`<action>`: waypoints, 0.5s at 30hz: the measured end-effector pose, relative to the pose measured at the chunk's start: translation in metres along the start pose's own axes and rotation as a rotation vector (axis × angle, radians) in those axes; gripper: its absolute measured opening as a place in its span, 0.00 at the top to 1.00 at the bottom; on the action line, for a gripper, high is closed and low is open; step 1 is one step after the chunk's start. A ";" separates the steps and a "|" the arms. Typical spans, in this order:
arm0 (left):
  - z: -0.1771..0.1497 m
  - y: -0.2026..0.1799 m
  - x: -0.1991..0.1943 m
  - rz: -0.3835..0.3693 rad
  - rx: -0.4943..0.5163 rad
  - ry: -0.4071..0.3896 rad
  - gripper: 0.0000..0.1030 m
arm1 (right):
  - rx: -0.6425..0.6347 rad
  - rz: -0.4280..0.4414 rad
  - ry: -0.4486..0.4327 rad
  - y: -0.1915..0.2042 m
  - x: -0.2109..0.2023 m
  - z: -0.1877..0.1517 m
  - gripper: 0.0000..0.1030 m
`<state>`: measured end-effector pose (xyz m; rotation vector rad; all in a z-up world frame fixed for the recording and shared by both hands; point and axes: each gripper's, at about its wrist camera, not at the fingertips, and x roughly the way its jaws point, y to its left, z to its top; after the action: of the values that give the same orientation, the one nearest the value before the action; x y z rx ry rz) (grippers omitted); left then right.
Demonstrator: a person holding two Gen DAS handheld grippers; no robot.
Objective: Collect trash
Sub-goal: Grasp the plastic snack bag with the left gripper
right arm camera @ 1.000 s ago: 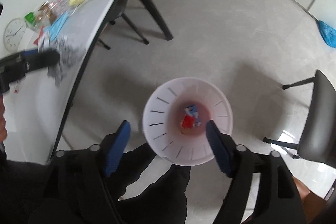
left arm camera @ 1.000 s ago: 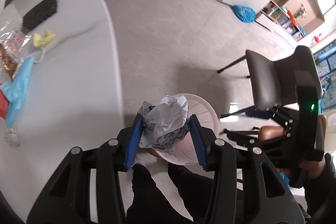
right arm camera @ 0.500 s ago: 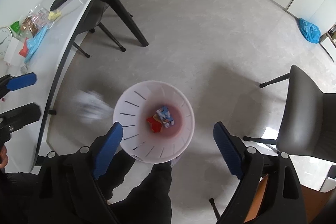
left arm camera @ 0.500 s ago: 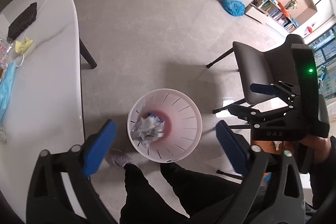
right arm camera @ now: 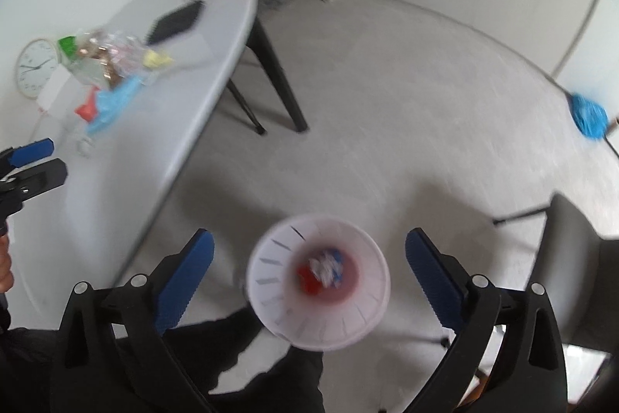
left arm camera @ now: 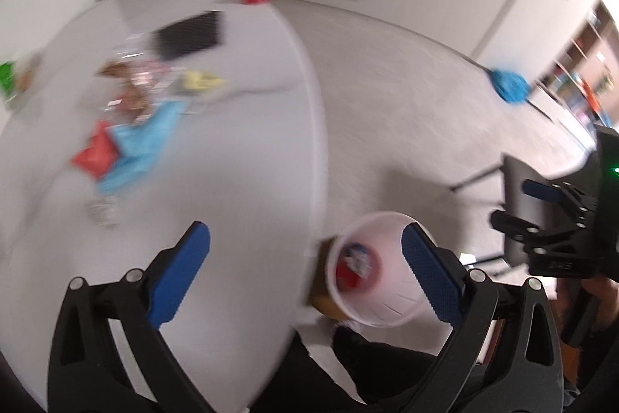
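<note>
Trash still litters the white table (left arm camera: 240, 180): at ten o'clock from my empty, spread left gripper (left arm camera: 305, 273) lie a limp blue face mask (left arm camera: 147, 138), a red wrapper (left arm camera: 94, 155) and a yellow scrap (left arm camera: 201, 80), all probably light and soft, best pinched mid-body. My right gripper (right arm camera: 309, 281), jaws opening and empty, hangs over the white bin (right arm camera: 271, 281).

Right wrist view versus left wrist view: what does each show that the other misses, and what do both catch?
Only the right wrist view shows the round white wall clock lying on the table, the table's black legs and the left tongs at its edge. Only the left wrist view shows the right tongs, in a hand. Both show the white slotted plastic bin with crumpled trash inside, the white oval table, the blue face mask and the blue mop head.
</note>
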<state>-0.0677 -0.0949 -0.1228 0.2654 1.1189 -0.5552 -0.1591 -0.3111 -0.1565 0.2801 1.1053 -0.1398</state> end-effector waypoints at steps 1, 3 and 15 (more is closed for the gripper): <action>0.000 0.010 -0.002 0.016 -0.017 -0.005 0.08 | -0.014 0.010 -0.008 0.008 0.002 0.007 0.03; 0.002 0.035 -0.008 0.055 -0.052 -0.018 0.08 | -0.043 0.035 -0.019 0.028 0.008 0.022 0.03; 0.006 0.135 -0.016 0.108 -0.232 -0.061 0.08 | -0.311 0.179 -0.078 0.155 0.066 0.126 0.03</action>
<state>0.0055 0.0202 -0.1154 0.1062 1.0918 -0.3325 0.0171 -0.1976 -0.1387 0.0925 1.0028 0.1781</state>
